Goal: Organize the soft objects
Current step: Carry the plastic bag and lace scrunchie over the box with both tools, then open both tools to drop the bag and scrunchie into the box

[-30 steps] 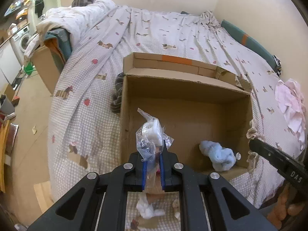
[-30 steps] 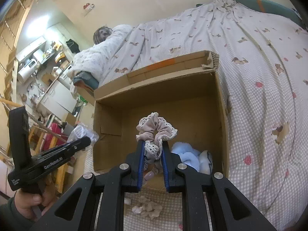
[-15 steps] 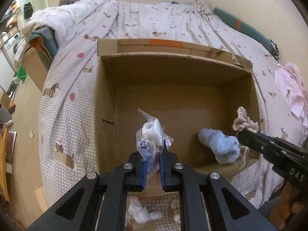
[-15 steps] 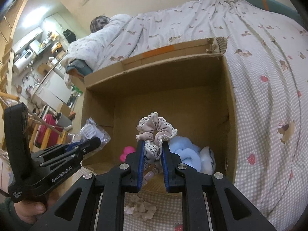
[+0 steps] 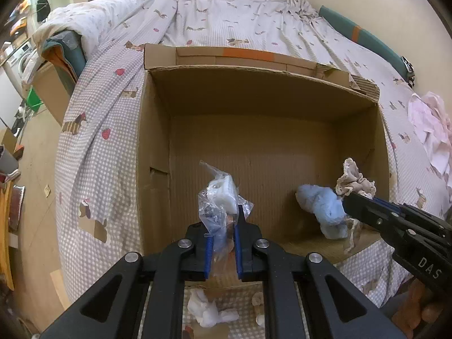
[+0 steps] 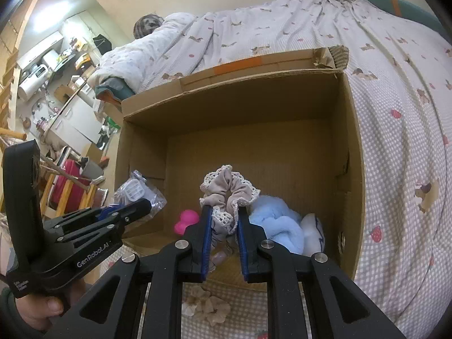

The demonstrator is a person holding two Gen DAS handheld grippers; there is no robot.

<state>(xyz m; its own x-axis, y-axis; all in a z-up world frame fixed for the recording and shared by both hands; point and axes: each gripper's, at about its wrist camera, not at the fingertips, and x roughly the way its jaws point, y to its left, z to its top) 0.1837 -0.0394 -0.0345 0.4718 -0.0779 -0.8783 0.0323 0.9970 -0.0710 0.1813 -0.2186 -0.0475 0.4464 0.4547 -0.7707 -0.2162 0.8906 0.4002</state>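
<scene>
Cardboard box sits right ahead. Left gripper clamps bagged sponge, right gripper clamps scrunchie. Push both past near wall, release low beside blue towel.

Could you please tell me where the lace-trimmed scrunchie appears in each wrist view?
Left wrist: scrunchie at right, clamped by the right gripper, over the box's near right corner.
Right wrist: scrunchie at centre, between the fingers.
Shared landmark: light blue fluffy cloth inside the cardboard box.

left tongs clamped, right tongs clamped, side by side
</scene>
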